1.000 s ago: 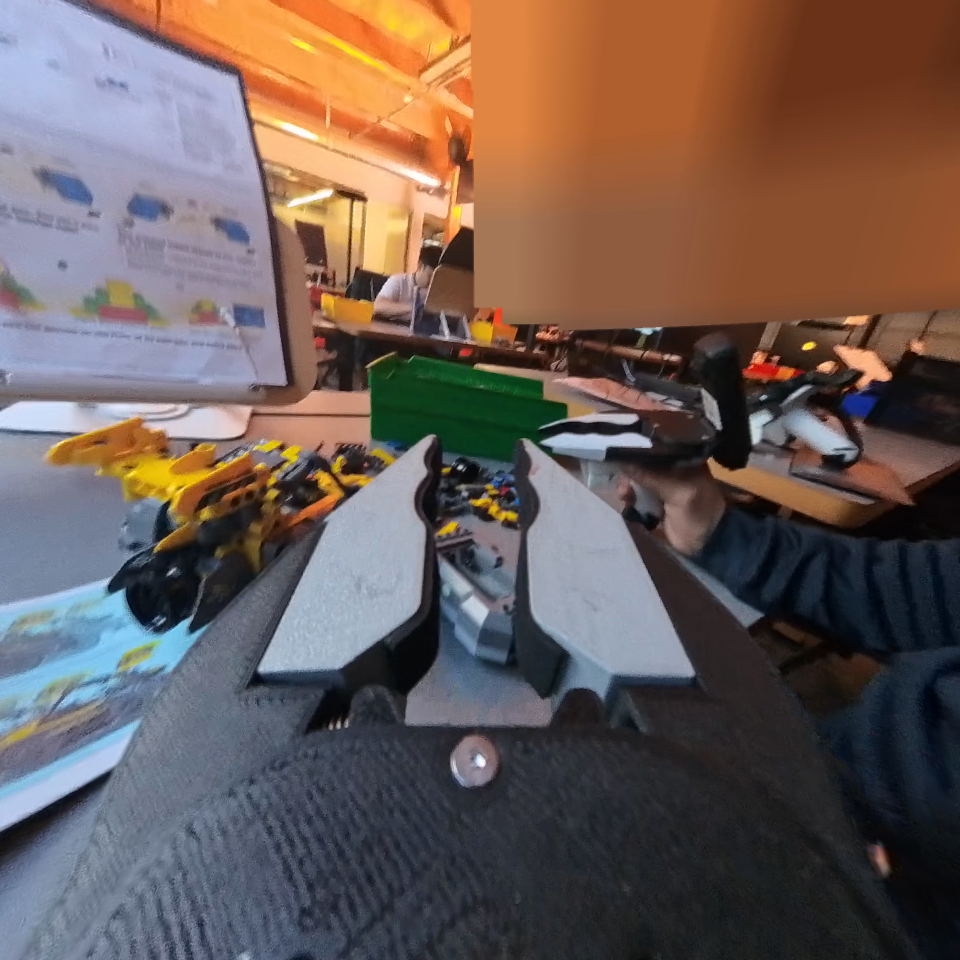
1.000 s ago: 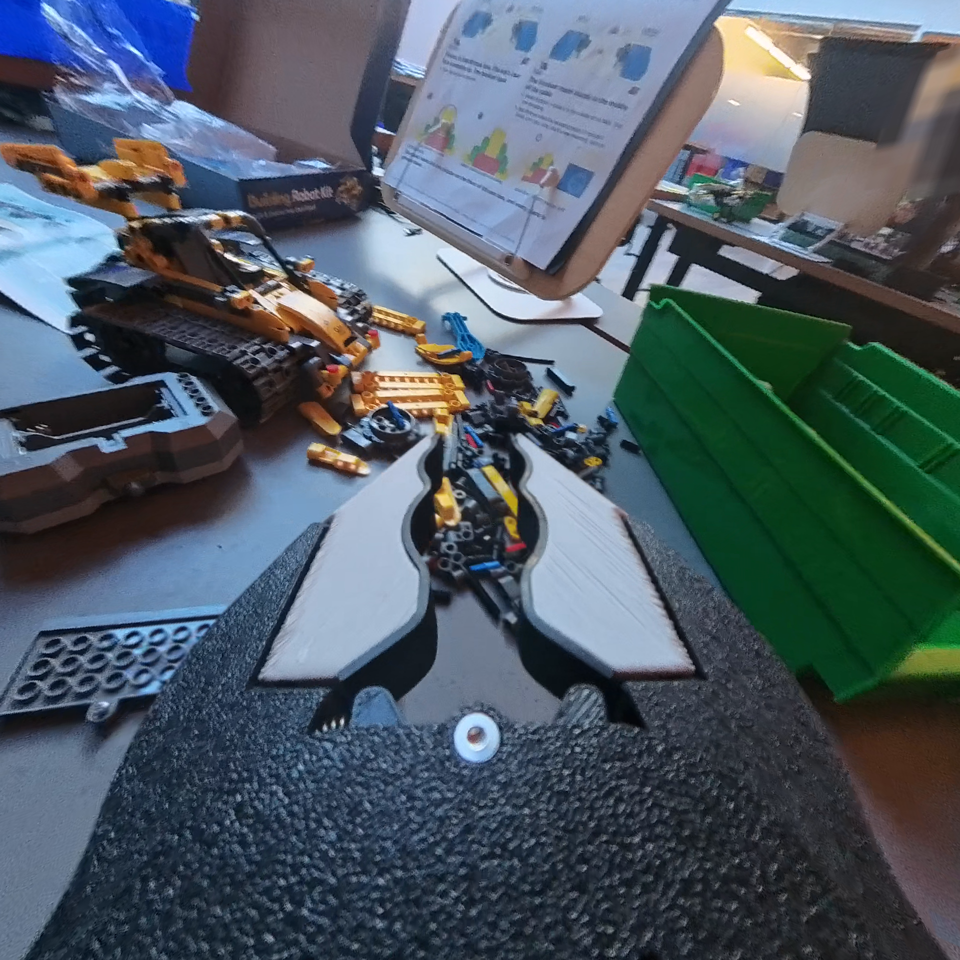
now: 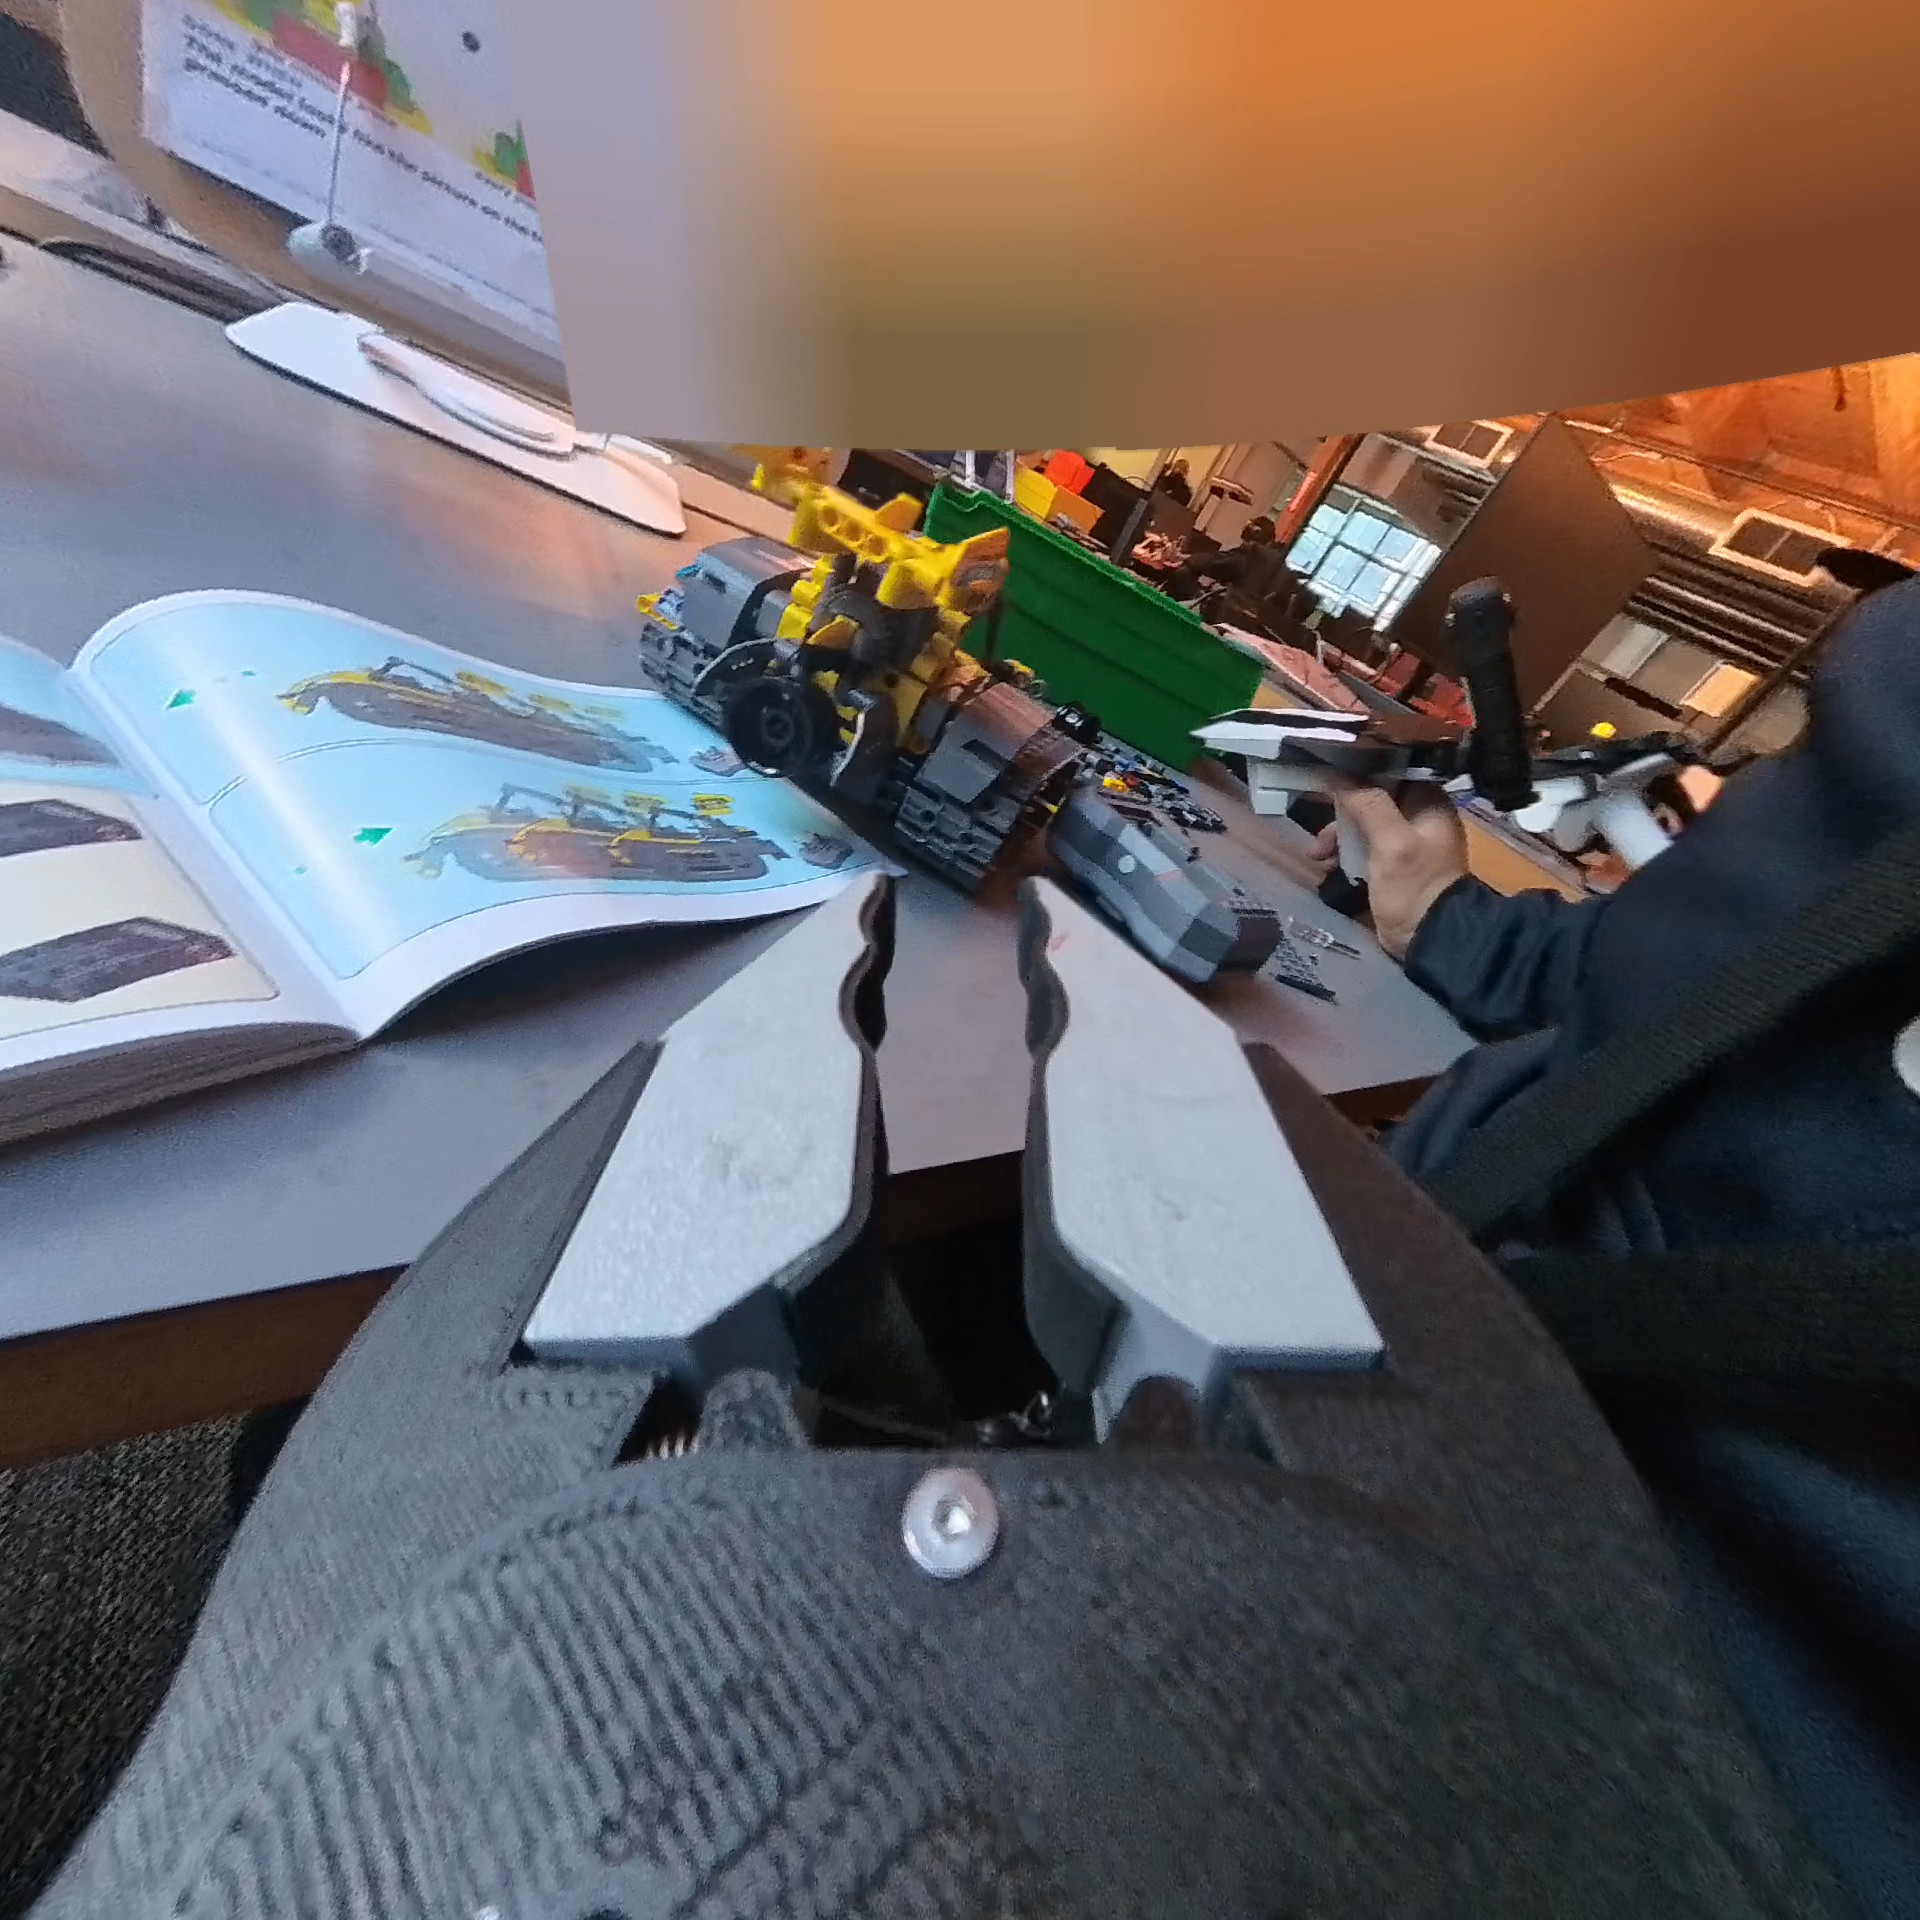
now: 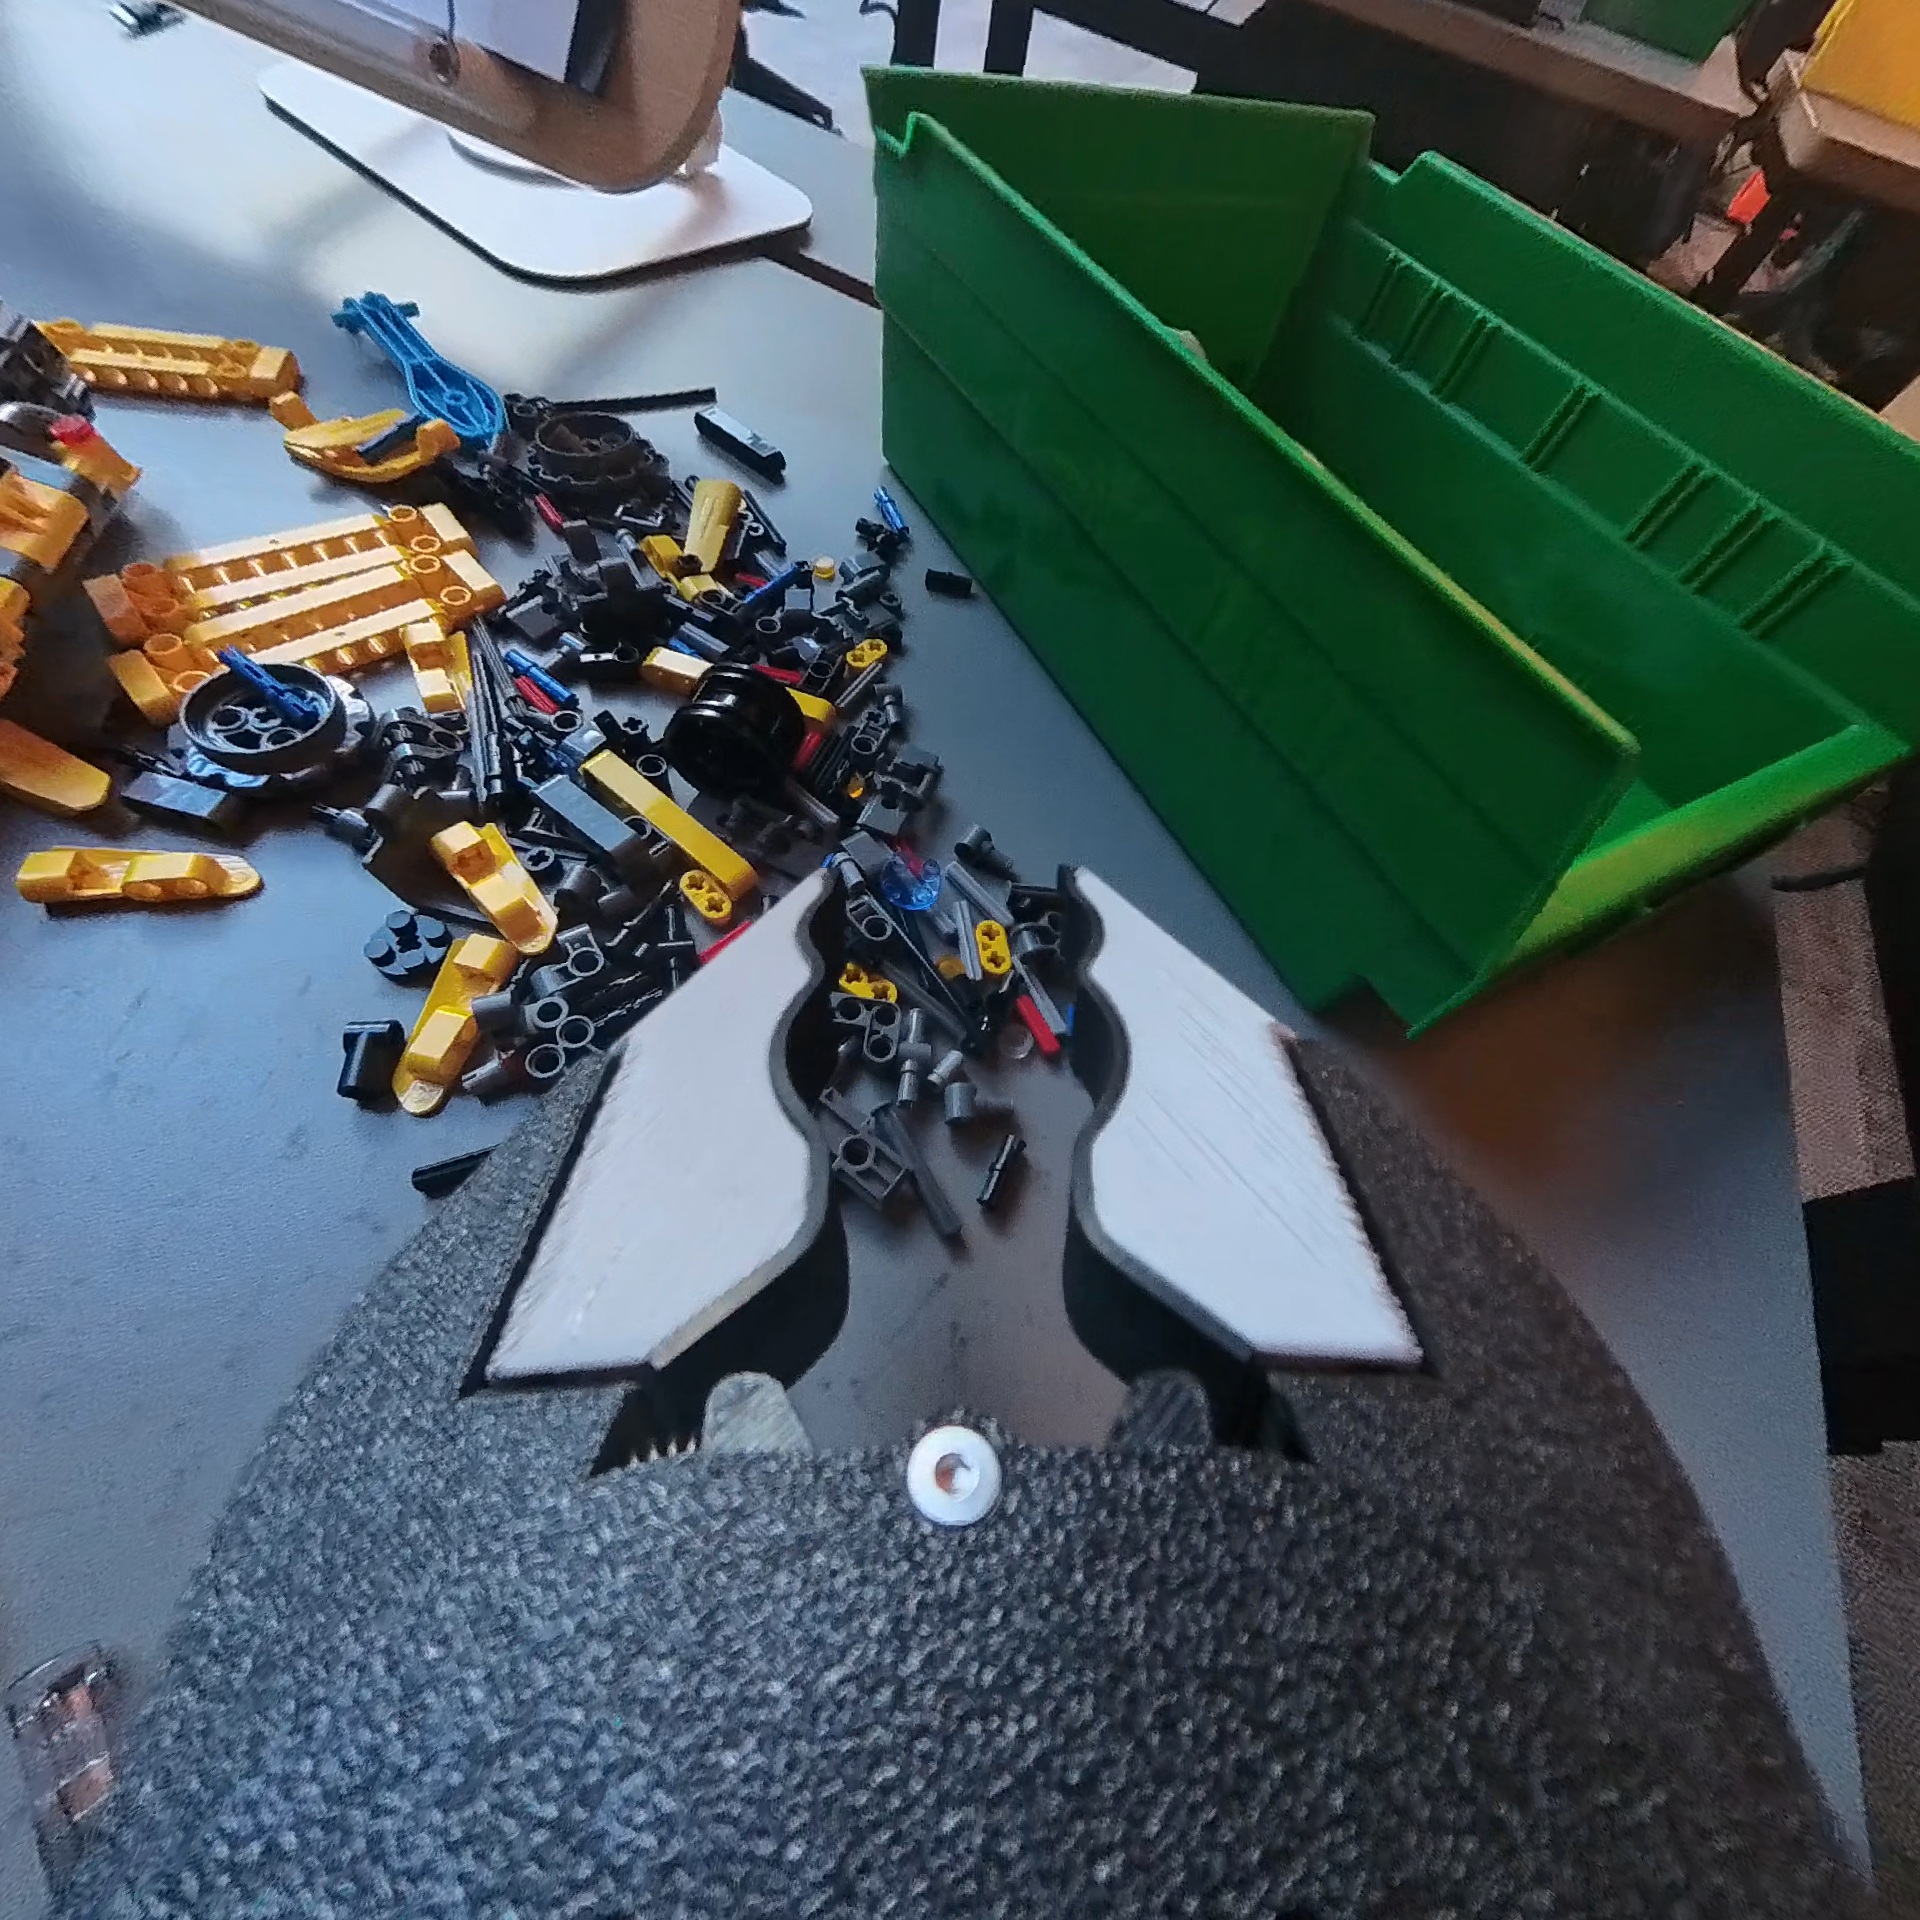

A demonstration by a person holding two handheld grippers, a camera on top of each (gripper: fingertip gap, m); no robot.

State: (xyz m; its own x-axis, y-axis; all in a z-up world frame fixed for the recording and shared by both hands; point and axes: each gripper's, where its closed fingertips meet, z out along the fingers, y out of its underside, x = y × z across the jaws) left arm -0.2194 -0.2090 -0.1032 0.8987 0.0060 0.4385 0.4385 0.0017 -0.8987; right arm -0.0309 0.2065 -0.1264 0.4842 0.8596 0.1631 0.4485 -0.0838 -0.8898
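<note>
The left gripper (image 3: 954,914) is held low at the near edge of the dark table (image 3: 312,499), tilted slightly upward, its fingers a narrow gap apart with nothing between them. Just ahead of its tips lie an open instruction booklet (image 3: 395,790), a yellow and grey tracked toy vehicle (image 3: 852,707) and a grey block (image 3: 1164,894) beside it. Farther right a hand (image 3: 1392,842) in a dark sleeve holds the right gripper (image 4: 951,883) level above the table. Seen from its own camera, that gripper angles down over a scattered pile of small building pieces (image 4: 644,727), its fingers spread wide and holding nothing. A green bin (image 4: 1351,540) stands just right of the pile, and a white stand base (image 4: 582,197) sits beyond.
</note>
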